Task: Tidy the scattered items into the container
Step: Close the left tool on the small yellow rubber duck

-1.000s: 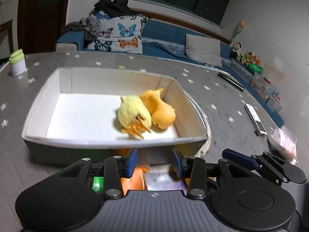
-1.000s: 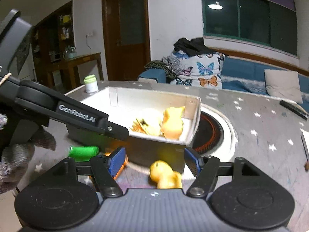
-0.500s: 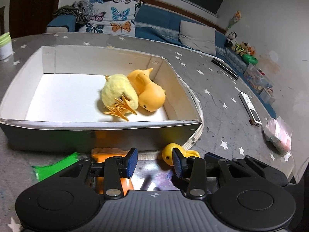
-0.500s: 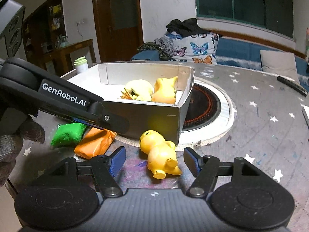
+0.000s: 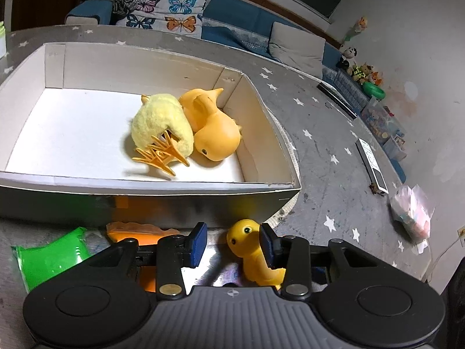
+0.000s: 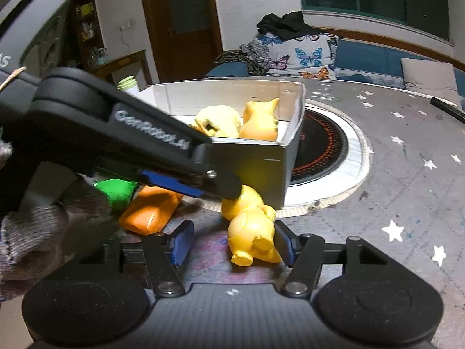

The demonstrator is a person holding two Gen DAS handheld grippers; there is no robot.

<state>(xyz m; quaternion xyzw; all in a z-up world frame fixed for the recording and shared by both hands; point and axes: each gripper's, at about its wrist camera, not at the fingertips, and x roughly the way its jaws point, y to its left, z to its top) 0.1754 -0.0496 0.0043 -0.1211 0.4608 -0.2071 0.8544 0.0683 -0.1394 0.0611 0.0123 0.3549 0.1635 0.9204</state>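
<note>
Left to right: a green packet [image 5: 49, 258] and an orange packet [image 5: 136, 232] lie left of the left gripper [image 5: 232, 245], whose jaws stand apart, gripping nothing. A yellow toy duck [image 5: 252, 250] lies on the table [image 5: 328, 145], its head by that gripper's right finger. The right gripper [image 6: 232, 240] straddles the duck's body; its jaws have just been closing, with a gap showing on the left side. Beyond both grippers, the white box [image 5: 180, 184] holds two more toys.
</note>
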